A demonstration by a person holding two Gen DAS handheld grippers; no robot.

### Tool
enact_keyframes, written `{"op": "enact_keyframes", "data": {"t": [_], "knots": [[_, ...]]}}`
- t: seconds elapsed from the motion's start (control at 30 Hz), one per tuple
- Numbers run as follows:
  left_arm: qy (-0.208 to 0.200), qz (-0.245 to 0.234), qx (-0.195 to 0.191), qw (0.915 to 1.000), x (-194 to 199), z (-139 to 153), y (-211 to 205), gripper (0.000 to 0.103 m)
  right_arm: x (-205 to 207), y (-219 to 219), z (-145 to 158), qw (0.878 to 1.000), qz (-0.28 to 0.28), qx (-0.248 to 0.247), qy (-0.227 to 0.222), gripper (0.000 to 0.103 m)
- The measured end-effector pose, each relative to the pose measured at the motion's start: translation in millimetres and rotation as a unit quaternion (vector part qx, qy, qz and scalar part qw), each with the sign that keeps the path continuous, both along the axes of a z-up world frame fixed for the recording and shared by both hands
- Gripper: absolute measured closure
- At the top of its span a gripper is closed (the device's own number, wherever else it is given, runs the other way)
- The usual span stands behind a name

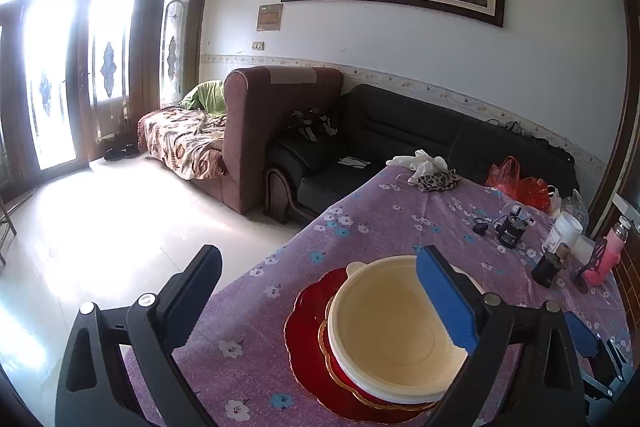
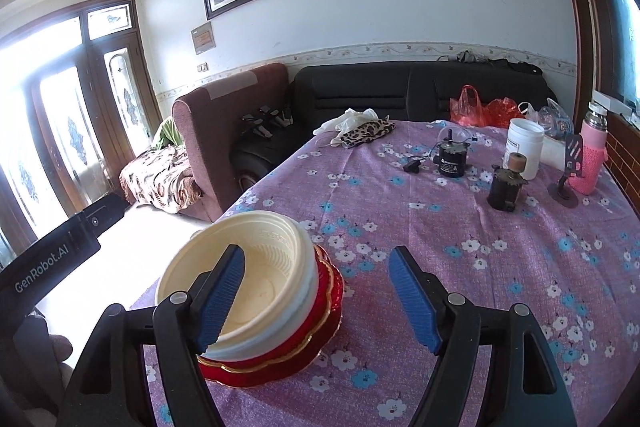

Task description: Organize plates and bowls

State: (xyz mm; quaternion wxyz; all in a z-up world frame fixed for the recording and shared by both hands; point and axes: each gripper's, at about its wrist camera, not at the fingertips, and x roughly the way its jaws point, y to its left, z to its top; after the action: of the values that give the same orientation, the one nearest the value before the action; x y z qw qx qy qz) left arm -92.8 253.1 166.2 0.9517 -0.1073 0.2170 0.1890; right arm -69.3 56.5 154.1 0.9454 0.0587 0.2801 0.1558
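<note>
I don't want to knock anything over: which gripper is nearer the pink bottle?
Right. The right gripper is open beside the bowls, on the side toward the pink bottle, which stands far across the table. The left gripper is open on the bowls' other side, farther off.

Left tongs [image 1: 316, 303]: jaws spread wide, nothing gripped, pointing forward and tilted downward; black left finger [image 1: 188, 299] and blue-padded right finger [image 1: 444, 303] both clear of contact. Right tongs [image 2: 320, 299]: jaws apart, empty, angled down likewise; blue ribbed pads [image 2: 414, 301] face each other. In the right wrist view, the left tongs' black body crosses the frame's left edge.
</note>
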Motion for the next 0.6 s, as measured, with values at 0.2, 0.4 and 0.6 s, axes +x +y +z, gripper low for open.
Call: {"op": "enact_keyframes", "data": {"t": [0.2,0.4,0.6], "knots": [[-0.024,0.004,0.024,0.9994,-10,6,-17,0.003,-3,-22,-9,1.0,-0.015,0.018,0.013,0.024],[-0.092,0.021,0.054,0.9941,-35,22,-40,0.0,-6,-45,-22,0.998,-0.028,0.042,0.031,0.023],[-0.173,0.085,0.114,0.9745,-70,35,-65,0.0,-13,-58,-32,0.998,-0.036,0.049,0.036,0.023]]}}
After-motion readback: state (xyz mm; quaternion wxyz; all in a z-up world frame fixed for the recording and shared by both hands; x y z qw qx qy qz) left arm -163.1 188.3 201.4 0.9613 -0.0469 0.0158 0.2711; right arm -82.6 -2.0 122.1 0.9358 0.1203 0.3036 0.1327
